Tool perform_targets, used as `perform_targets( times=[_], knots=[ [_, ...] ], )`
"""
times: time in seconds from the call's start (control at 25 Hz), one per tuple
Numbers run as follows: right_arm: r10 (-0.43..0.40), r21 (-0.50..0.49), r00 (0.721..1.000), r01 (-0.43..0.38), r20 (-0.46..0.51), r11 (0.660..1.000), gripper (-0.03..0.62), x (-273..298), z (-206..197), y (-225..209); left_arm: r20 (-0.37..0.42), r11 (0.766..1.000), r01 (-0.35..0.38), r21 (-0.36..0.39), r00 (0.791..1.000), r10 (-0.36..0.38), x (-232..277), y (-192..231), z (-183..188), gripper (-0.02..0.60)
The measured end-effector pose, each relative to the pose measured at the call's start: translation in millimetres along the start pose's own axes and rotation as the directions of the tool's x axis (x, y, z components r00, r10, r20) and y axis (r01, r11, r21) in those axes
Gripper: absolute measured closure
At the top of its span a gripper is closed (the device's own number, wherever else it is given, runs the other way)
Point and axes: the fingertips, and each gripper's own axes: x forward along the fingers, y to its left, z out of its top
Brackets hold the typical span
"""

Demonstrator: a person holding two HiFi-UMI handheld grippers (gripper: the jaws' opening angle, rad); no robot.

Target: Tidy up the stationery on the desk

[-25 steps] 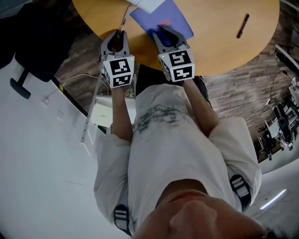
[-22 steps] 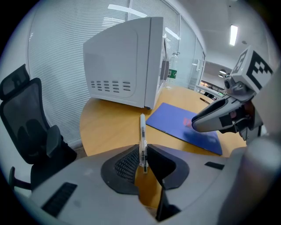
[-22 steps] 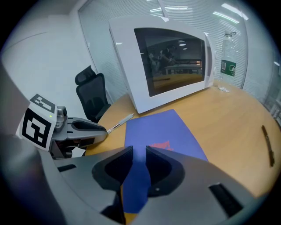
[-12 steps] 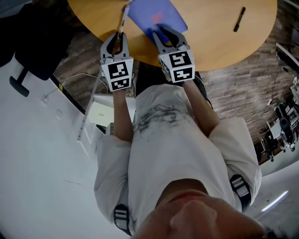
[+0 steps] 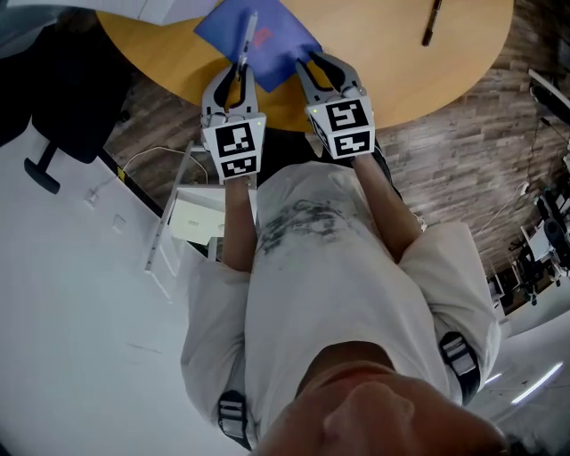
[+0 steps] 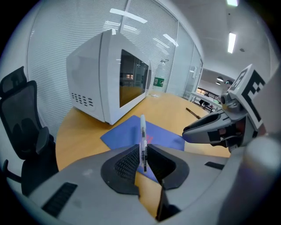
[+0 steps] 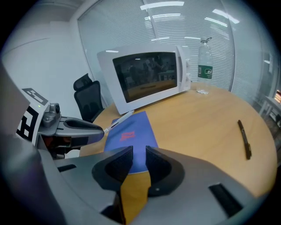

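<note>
1. Two pens to tidy. Clear-barrelled pen (image 6: 142, 132) pinched between the pads of the left gripper (image 6: 142, 154), gripped near one end, with the rest of the barrel sticking forward over the blue notebook (image 6: 125, 134). Dark pen (image 5: 432, 22) lying loose on the desk (image 5: 392, 80), well apart from both grippers.
2. Right gripper (image 7: 134, 163) with jaws drawn narrow but not closed and nothing between them, poised over the notebook's near edge.
3. Handling of the held pen, as a judgement: light, stiff, smooth and round, so prone to swivel or slide in the pads. Better taken at mid-barrel, squarely across it, than out near an end as now.
4. Handling of the notebook, likewise judged: thin, flat against the wood, probably floppy. Best pinched at the corner nearest the desk's rim.
5. Only in the head view: both grippers side by side at the desk's near rim, and the wide gap to the dark pen. No clear look at either jaw gap from there.
6. Only in the left gripper view: the pads closed on the barrel itself, with the microwave (image 6: 105, 79) just behind the notebook.
7. Only in the right gripper view: the pen's free end from the side, hanging over the notebook's left edge, plus a water bottle (image 7: 203, 66) beside the microwave. Cannot tell whether the pen touches the cover.
</note>
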Motion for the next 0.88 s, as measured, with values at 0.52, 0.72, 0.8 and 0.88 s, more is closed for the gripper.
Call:
perform_targets(
  times=[0.52,0.72,0.8,0.88],
  knots=[
    [-0.074,0.068,0.997,0.072,0.019,0.995,0.453,-46.1,-13.4,-121.0,-0.011,0.997,0.074,0.012,0.997,-0.073,57.3,-105.8,48.1,0.523],
    [-0.094,0.092,0.995,0.091,0.025,0.992,0.453,-56.3,-17.2,-157.7,-0.028,0.995,0.094,0.023,0.995,-0.094,80.7,-138.7,58.8,0.522],
    [-0.101,0.1,0.995,0.098,0.027,0.99,0.453,-59.6,-18.6,-170.7,-0.034,0.994,0.102,0.027,0.994,-0.101,90.0,-149.9,62.5,0.522],
    [-0.107,0.106,0.994,0.104,0.027,0.989,0.453,-63.5,-19.6,-183.6,-0.04,0.994,0.107,0.03,0.994,-0.106,99.0,-161.1,66.6,0.523]
  ],
)
